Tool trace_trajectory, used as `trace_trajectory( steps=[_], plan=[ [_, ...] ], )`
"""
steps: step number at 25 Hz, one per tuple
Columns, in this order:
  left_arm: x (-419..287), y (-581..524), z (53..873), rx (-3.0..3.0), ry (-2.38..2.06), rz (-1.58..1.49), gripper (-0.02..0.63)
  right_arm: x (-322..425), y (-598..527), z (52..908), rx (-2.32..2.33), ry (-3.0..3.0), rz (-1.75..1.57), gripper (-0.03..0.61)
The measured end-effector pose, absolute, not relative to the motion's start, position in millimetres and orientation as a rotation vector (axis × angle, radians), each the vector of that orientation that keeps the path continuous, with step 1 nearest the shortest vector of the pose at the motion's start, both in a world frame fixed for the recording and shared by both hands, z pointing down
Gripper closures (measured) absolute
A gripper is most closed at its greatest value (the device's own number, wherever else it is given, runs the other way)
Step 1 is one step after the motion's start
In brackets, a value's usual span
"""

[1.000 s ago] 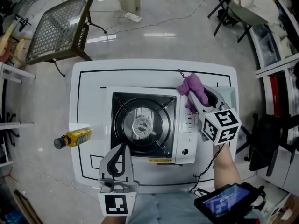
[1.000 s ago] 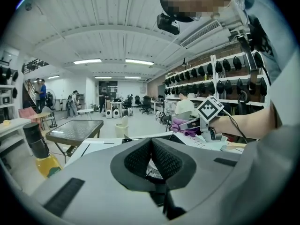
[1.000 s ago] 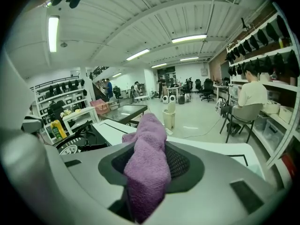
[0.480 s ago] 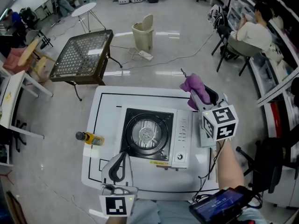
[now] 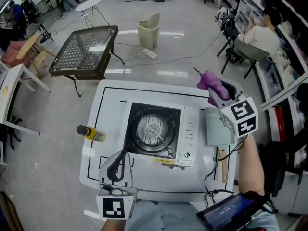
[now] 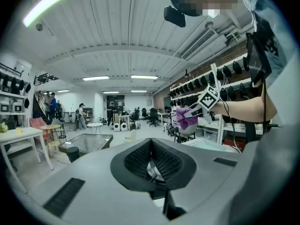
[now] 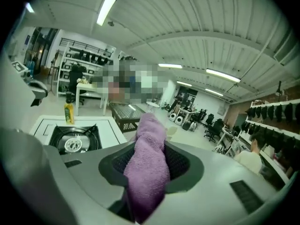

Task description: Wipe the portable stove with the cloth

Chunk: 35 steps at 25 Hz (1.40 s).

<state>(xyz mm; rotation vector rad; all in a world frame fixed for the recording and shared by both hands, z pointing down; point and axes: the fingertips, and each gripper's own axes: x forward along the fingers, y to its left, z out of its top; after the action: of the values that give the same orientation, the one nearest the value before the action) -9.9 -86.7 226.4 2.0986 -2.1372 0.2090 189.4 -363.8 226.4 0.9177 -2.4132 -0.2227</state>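
Right tongs [image 5: 217, 94] grip the cloth [image 5: 211, 80] above the worktop's [image 5: 108, 105] rear right corner. Left tongs [image 5: 117, 166], closed and empty, are at the stove's [image 5: 156, 134] front-left corner.

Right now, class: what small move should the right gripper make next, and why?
Probably lower the right gripper leftward onto the stove: its fingers grip the cloth in the air beyond the stove's right side, so the cloth touches no surface to wipe.
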Motion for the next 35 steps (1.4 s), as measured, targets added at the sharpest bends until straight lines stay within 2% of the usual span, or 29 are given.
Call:
trace_trajectory(
  steps=[6,11,35],
  plan=[
    [-53,-92,288,2.042,-2.026,0.305,0.595,171,-361,328,0.793,-2.223,-0.168,0.417],
    [-75,-98,318,2.010,-1.966,0.316,0.595,145,-361,367,0.697,-2.171,-0.138,0.422],
    [-154,-89,333,1.901,-2.014,0.272,0.595,31,-350,392,0.373,-2.115,-0.123,0.431]
  ],
)
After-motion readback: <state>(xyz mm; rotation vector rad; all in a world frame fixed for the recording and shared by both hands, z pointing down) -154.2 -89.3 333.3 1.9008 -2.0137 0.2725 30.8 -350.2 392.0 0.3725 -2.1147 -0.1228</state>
